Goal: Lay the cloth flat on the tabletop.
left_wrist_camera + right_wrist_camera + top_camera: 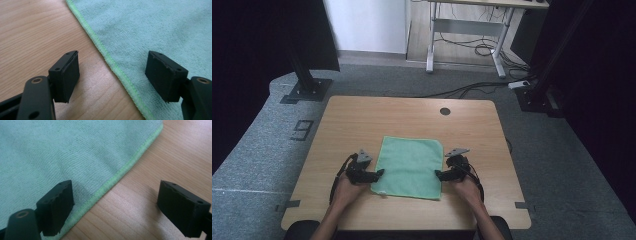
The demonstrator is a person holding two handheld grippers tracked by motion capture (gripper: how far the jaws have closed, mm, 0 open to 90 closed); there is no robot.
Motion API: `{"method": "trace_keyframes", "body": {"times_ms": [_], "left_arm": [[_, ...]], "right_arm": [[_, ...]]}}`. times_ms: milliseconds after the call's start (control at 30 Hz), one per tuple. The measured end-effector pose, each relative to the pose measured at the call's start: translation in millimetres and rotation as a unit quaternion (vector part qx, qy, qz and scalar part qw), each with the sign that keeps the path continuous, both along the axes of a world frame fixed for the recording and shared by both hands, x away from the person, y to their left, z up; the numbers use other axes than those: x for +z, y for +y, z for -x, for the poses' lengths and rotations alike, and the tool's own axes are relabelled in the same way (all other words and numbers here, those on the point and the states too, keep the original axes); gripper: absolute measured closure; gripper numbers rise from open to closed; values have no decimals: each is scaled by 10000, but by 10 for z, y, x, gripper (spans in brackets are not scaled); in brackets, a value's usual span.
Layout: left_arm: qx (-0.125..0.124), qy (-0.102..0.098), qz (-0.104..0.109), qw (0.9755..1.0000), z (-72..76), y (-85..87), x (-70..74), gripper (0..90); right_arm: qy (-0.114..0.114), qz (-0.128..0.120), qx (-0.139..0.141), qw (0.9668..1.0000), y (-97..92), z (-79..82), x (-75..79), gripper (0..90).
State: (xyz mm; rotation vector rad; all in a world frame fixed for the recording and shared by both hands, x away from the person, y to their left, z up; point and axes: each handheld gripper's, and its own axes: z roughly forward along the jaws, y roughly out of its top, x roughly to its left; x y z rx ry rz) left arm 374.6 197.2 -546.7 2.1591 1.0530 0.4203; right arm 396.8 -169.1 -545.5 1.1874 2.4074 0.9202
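A light green cloth [410,166] lies flat on the wooden table [362,120], near its front edge. My left gripper [381,173] is open at the cloth's left edge, low over the table. In the left gripper view the stitched hem of the cloth [155,27] runs between the two pads [65,75], one over wood and one over fabric. My right gripper [437,174] is open at the cloth's right edge. There the cloth [62,150] hem also passes between the pads [55,206]. Neither gripper holds anything.
A round dark cable hole [445,111] sits at the table's far edge. Black frame posts [307,75] stand on the carpet at the far left and far right. A white desk frame with cables [467,35] is behind the table.
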Motion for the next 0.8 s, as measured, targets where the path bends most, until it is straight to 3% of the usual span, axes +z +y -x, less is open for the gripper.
{"method": "trace_keyframes", "body": {"times_ms": [367, 567, 800], "left_arm": [[-210, -30, -19, 9998, 43, -140, -2, 264], [-255, -196, -171, 9993, 46, -221, -1, 240], [-257, -113, -122, 9995, 21, -209, -2, 227]], "right_arm": [[-62, -52, -237, 9997, -148, -24, -13, 147], [-82, -78, -251, 9996, -225, -37, -15, 161], [-136, -122, -256, 9995, -233, -25, -27, 159]]}}
